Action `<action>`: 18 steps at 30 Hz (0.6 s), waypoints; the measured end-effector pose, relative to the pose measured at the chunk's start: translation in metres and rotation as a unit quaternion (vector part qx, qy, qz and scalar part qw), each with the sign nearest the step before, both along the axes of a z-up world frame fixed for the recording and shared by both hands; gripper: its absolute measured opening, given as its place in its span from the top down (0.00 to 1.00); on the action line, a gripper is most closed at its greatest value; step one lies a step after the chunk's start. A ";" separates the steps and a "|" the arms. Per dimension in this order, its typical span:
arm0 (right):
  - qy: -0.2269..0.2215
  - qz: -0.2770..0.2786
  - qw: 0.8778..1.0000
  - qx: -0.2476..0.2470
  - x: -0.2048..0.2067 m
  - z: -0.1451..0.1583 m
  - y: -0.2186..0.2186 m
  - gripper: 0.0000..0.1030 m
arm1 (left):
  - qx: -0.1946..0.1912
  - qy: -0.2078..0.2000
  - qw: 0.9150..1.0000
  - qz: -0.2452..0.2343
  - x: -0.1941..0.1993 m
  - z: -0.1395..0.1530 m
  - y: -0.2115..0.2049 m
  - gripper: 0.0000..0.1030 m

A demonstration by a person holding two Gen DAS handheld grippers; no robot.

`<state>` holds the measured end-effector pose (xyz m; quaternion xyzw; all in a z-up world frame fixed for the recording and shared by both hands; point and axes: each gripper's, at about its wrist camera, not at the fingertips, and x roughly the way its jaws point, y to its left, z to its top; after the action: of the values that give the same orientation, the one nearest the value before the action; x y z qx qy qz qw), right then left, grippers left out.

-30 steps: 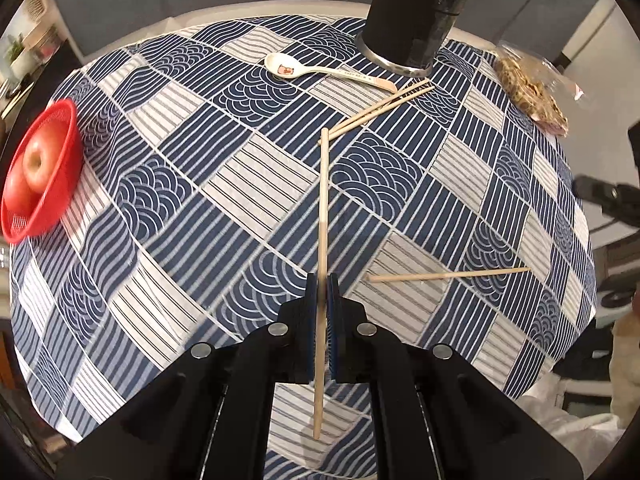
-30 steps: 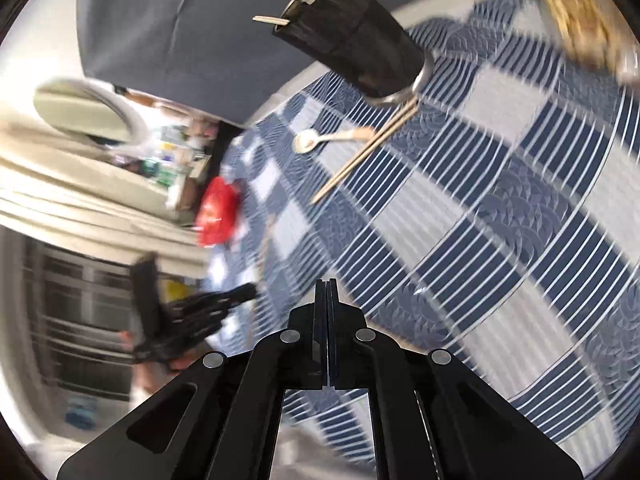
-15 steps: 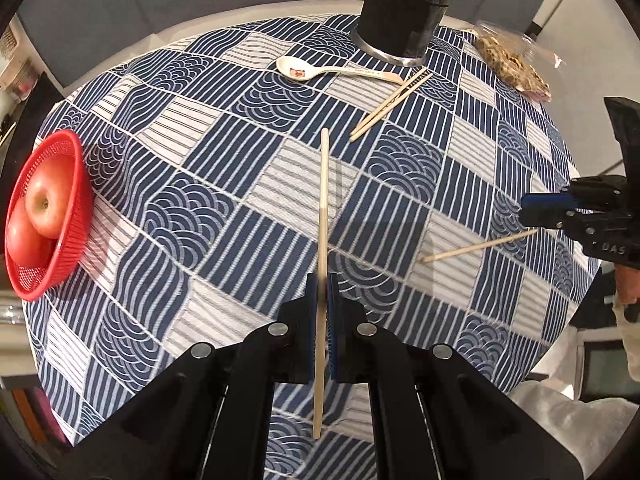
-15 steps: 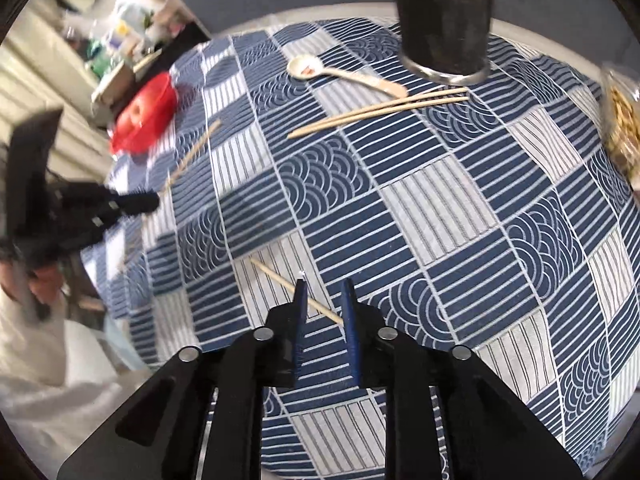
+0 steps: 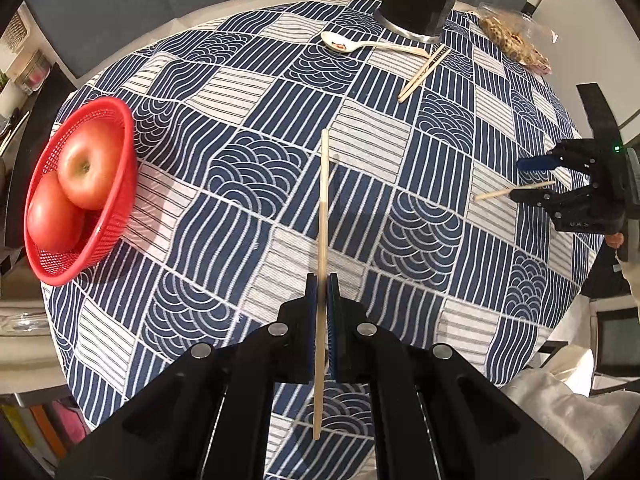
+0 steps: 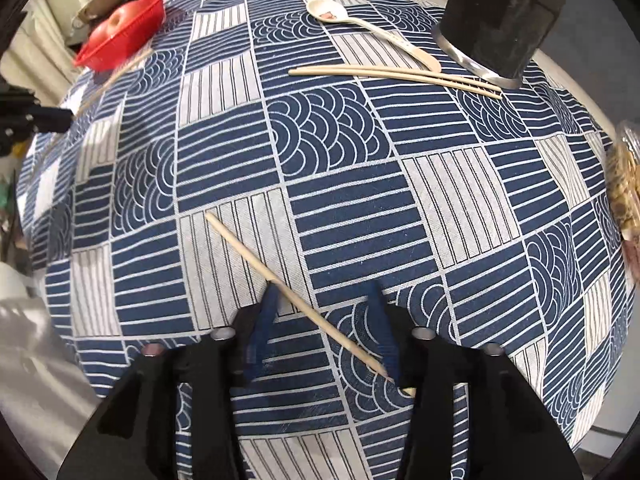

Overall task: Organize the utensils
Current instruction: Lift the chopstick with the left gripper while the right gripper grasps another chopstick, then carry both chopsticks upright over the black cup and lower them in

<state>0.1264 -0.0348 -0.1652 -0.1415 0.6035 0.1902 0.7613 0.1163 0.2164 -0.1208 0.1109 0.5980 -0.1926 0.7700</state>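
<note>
A round table (image 5: 248, 12) wears a blue patterned cloth (image 6: 340, 184). No writing is readable. A black holder (image 6: 508, 12) stands at the far edge; only the left view shows two apples (image 5: 76, 188) in the red basket (image 5: 116, 216). The left gripper (image 5: 322, 300) pinches one chopstick (image 5: 323, 208). The right gripper (image 6: 324, 320), jaws just opening, straddles another chopstick (image 6: 280, 284) lying on the cloth. A pair (image 6: 392, 74) and a spoon (image 6: 360, 20) lie by the holder.

I'm keeping the left gripper (image 5: 322, 300) pointing steeply down with its jaws clamping a chopstick (image 5: 323, 216), while the right gripper (image 6: 324, 304), also pointing steeply down, is straddling a second chopstick (image 6: 280, 284), its jaws having just been opening, pads not pressing it.
</note>
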 end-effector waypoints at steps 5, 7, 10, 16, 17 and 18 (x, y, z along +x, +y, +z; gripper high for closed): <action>0.000 -0.039 0.999 0.003 -0.003 0.002 0.000 0.95 | -0.005 -0.005 1.000 -0.017 0.002 0.003 0.002 0.95; -0.008 -0.055 0.998 0.001 -0.007 0.002 0.001 0.96 | -0.006 -0.011 1.000 -0.027 0.003 0.005 -0.001 0.95; 0.013 -0.103 0.994 0.045 -0.011 0.002 -0.010 0.96 | -0.009 -0.015 0.999 -0.042 0.006 0.008 -0.008 0.95; 0.039 -0.206 0.962 0.173 -0.025 0.010 -0.053 0.96 | -0.013 -0.027 0.997 -0.074 0.016 0.018 -0.028 0.95; 0.038 -0.224 0.954 0.196 -0.028 0.014 -0.060 0.96 | -0.013 -0.030 0.996 -0.082 0.019 0.021 -0.034 0.95; 0.035 -0.245 0.943 0.221 -0.030 0.018 -0.067 0.96 | -0.016 -0.033 0.995 -0.090 0.021 0.024 -0.039 0.95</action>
<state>0.0966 -0.1023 -0.1475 0.1892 0.5889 0.1308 0.7748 0.1375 0.1770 -0.0965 0.1584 0.5568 -0.2669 0.7705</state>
